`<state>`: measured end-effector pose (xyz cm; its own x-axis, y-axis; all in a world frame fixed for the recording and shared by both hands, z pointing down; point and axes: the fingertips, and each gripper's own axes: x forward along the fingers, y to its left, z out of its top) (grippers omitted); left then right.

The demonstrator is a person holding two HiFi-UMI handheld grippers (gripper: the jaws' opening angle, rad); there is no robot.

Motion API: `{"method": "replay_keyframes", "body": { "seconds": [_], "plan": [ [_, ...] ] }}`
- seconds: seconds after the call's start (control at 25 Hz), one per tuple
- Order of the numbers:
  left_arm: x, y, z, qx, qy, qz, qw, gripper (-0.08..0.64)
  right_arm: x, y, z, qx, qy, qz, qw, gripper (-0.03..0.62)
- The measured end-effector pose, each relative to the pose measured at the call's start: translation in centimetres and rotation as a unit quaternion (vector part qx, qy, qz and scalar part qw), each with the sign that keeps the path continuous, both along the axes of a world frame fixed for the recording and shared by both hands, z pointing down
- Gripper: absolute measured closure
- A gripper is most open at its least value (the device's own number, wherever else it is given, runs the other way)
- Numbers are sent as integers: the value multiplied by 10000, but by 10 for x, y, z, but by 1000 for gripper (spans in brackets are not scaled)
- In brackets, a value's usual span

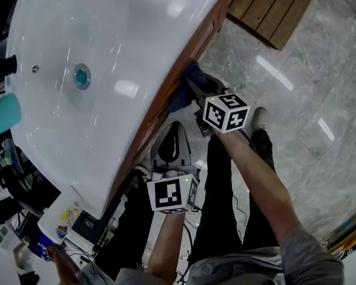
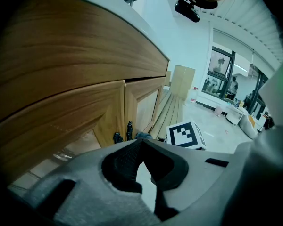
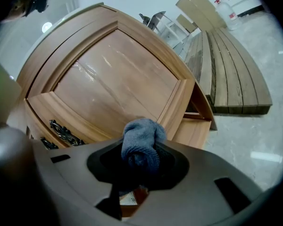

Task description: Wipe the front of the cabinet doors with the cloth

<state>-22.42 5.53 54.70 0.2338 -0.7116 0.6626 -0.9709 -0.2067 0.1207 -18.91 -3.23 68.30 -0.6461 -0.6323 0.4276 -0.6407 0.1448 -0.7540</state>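
While a broad white basin (image 1: 107, 46) overhangs the curved wooden cabinet doors (image 3: 118, 93) beneath it, a person stands on a grey marble floor (image 1: 308, 100) with a hand-held gripper in each hand. A slatted wooden platform (image 1: 273, 8) lies on the floor beyond the cabinet. The right gripper (image 3: 140, 147), reaching forward, is clamped on a bunched blue-grey cloth (image 3: 142, 135), which sits at the raised frame of the door panel facing it, near a lower corner; whether it presses the wood cannot be told. The left gripper (image 2: 141, 142) hangs closer to the person, jaws brought together at the tips with nothing between them. Dark ornate handles (image 3: 63, 132) edge the panel's other side.
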Motion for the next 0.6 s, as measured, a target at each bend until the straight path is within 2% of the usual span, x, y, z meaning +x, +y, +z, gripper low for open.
{"method": "replay_keyframes", "body": {
  "seconds": [0.2,0.36,0.6],
  "plan": [
    [-1,-1,3,-18,-19,42,10000,551,0,4,23,-201,174,39,9996,476],
    [0,-1,5,-32,-14,71,10000,551,2,5,27,-153,221,44,9996,476],
    [-1,-1,6,-39,-23,61,10000,551,4,14,55,-682,209,112,9974,476]
  ]
}}
